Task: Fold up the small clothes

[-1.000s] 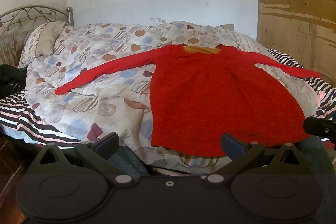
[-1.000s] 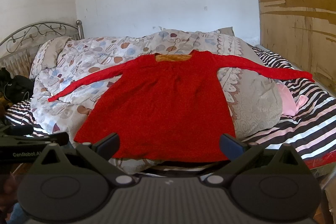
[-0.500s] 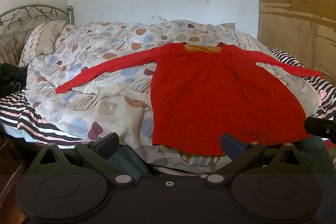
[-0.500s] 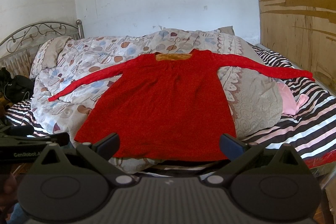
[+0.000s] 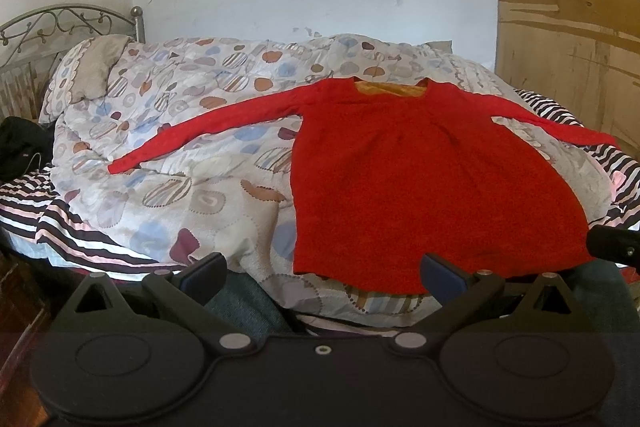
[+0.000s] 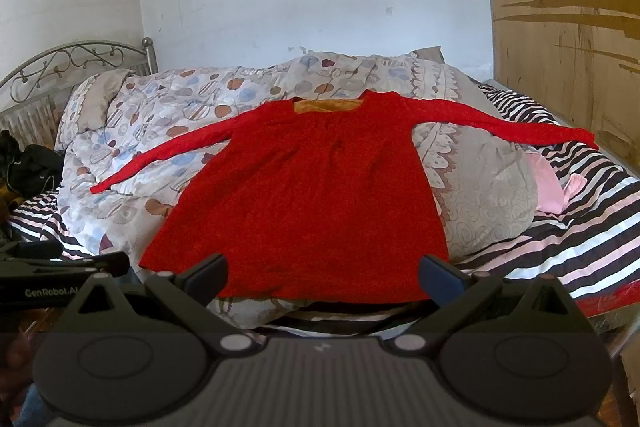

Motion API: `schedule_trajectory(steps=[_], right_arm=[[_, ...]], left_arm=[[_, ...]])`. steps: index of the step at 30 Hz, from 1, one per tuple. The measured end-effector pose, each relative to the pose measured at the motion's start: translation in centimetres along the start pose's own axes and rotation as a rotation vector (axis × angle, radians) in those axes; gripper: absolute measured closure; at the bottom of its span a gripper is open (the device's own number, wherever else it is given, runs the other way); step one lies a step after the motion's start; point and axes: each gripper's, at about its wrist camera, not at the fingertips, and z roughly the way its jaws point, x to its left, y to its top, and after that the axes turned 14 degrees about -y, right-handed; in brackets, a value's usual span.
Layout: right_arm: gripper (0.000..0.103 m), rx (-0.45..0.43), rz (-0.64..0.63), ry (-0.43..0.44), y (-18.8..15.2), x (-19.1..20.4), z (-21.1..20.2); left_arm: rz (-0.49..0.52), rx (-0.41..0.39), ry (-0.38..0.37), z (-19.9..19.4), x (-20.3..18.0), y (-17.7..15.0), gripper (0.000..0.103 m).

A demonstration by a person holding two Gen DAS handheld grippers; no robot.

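Observation:
A red long-sleeved top [image 5: 424,179] lies flat on the bed, neckline at the far side, both sleeves spread out to the sides, hem toward me. It also shows in the right wrist view [image 6: 312,203]. My left gripper [image 5: 322,273] is open and empty, just short of the hem near its left corner. My right gripper [image 6: 322,273] is open and empty, just short of the middle of the hem. The left gripper's body shows at the left edge of the right wrist view [image 6: 52,267].
The top rests on a patterned quilt [image 5: 192,163] over a black-and-white striped sheet [image 6: 592,235]. A pink cloth [image 6: 552,191] lies at the right. A metal headboard [image 5: 60,27] and dark clothes [image 5: 20,147] are at the left. A wooden panel [image 6: 568,27] stands at the right.
Both views have shifted very slightly; the grippers stay open and the top has not moved.

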Motion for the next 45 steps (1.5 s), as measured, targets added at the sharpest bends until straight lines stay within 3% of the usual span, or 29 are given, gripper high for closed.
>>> schedule_trajectory(steps=[9,15,21,24,33,40,45], right_arm=[[0.0,0.024,0.01,-0.012,0.8,-0.1,0.4],[0.0,0.089,0.075,-0.116,4.0,-1.0,1.8],[0.0,0.022,0.04,-0.151,6.9,-2.1,3.2],[0.0,-0.005,0.024,-0.171,8.2,-2.6,4.3],[0.0,0.028,0.072,-0.229,11.3,-5.1,8.5],[0.0,0.084,0.075,-0.285,12.8,-7.3,13.1],[0.0,0.029,0.124,-0.261,13.8,-10.1,16.3]], left_arm=[[0.003,0.038,-0.003,1.0,0.2,0.9,0.001],[0.034,0.03,0.021,3.1,1.0,4.8,0.001],[0.029,0.019,0.018,5.7,1.9,9.9,0.001],[0.032,0.02,0.011,7.4,2.0,12.4,0.001],[0.064,0.049,-0.01,13.7,1.2,17.7,0.001],[0.06,0.101,-0.028,20.0,0.5,19.7,0.001],[0.069,0.129,-0.03,24.5,-0.5,20.8,0.001]])
